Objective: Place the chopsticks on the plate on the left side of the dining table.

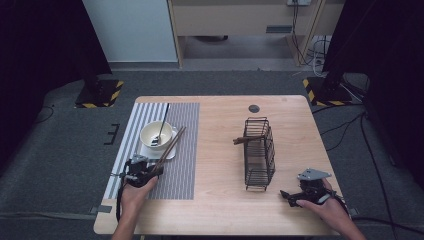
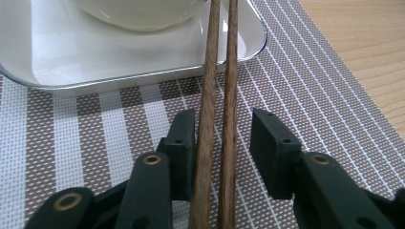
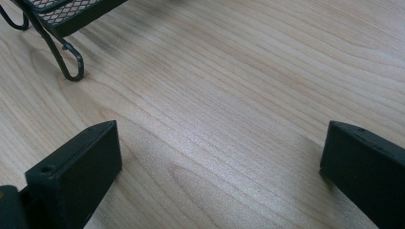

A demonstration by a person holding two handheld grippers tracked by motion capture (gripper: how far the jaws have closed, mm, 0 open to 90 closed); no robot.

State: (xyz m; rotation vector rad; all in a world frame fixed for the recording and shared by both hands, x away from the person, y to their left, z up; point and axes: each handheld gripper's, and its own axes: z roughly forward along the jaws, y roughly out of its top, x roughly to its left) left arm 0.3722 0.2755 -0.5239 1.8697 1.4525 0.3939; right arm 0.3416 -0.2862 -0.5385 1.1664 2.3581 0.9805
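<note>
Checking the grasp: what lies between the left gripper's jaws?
In the left gripper view, two wooden chopsticks lie between the left gripper jaws; the right-hand jaw stands clear.

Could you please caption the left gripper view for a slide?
Left claw straddling a pair of wooden chopsticks propped on a white tray.

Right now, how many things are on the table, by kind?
Chopsticks by the bowl: 2
Bowl: 1
Square plate: 1
Spoon: 1
Striped placemat: 1
Wire basket: 1
Total: 7
</note>
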